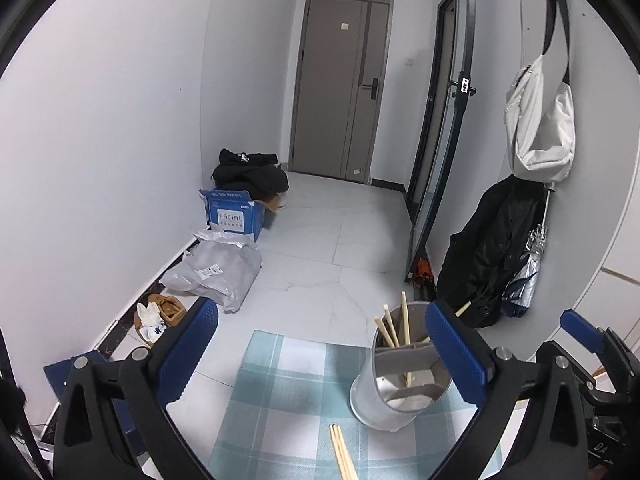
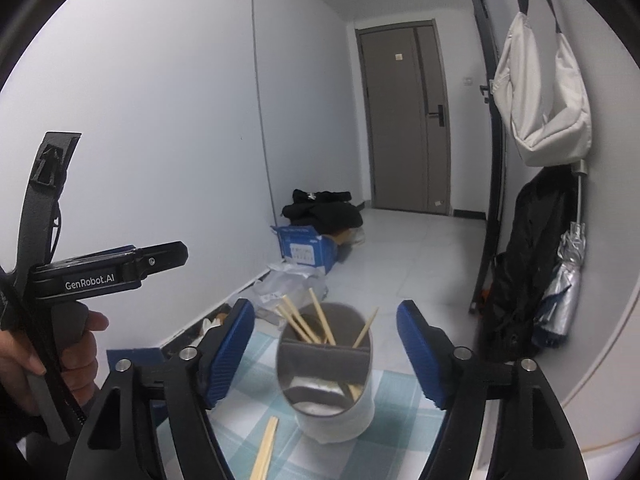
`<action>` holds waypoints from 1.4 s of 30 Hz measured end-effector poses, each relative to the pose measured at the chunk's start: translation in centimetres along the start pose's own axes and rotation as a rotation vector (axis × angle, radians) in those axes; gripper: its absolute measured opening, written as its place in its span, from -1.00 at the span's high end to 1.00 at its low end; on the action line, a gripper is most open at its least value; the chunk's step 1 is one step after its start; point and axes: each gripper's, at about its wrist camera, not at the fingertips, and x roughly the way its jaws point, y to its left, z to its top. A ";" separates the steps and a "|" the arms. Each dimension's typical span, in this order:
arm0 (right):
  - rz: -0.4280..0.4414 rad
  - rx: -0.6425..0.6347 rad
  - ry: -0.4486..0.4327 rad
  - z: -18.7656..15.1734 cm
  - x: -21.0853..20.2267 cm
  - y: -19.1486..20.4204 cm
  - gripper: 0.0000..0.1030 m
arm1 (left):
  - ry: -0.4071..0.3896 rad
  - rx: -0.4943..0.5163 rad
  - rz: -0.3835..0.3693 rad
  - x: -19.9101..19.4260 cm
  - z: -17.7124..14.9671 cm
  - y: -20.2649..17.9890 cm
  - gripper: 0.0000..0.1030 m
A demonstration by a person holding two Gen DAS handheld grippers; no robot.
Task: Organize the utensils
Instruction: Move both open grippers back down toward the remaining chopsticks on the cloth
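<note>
A metal utensil holder (image 1: 372, 396) (image 2: 340, 416) with a grey divider stands upright on a blue-and-white checked cloth (image 1: 280, 380) (image 2: 400, 392). Several wooden chopsticks (image 1: 390, 330) (image 2: 320, 320) stick up out of it. A loose pair of chopsticks (image 1: 342, 456) (image 2: 266, 448) lies on the cloth in front of the holder. My left gripper (image 1: 320, 356) is open and empty, with the holder just inside its right finger. My right gripper (image 2: 326, 354) is open too; the holder shows between its blue pads (image 2: 232, 352), which do not touch it. A hand (image 2: 48, 360) holds the left gripper's body.
A blue cardboard box (image 1: 234, 214), grey parcel bags (image 1: 216, 272) and black clothes (image 1: 252, 176) lie along the left wall. A white bag (image 1: 540, 132), a black jacket (image 1: 488, 264) and a folded umbrella (image 1: 528, 272) hang on the right. A closed door (image 1: 340, 88) is at the far end.
</note>
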 end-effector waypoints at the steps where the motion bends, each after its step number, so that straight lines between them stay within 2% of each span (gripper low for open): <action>1: -0.005 0.002 -0.003 -0.3 -0.2 0.2 -0.54 | -0.003 0.007 0.001 -0.2 -0.3 0.0 -0.97; 13: -0.018 0.027 0.026 -4.2 -1.0 1.4 -0.65 | 0.015 -0.016 0.032 -0.3 -4.0 0.9 -0.97; 23: -0.021 0.039 0.101 -7.5 0.8 1.8 -0.67 | 0.046 -0.041 0.043 1.2 -6.9 2.2 -0.97; 26: -0.025 0.048 0.130 -8.3 1.5 1.6 -0.68 | 0.035 -0.070 0.073 1.5 -7.6 2.8 -0.97; 32: -0.030 0.059 0.185 -9.9 2.8 1.8 -0.69 | 0.059 -0.065 0.074 2.5 -8.8 3.2 -0.97; 38: -0.016 0.045 0.260 -12.1 4.7 2.5 -0.69 | 0.150 -0.037 0.080 4.7 -10.5 3.5 -0.97; 42: -0.014 0.046 0.316 -13.4 6.1 3.0 -0.69 | 0.206 -0.069 0.079 5.9 -10.9 4.3 -0.97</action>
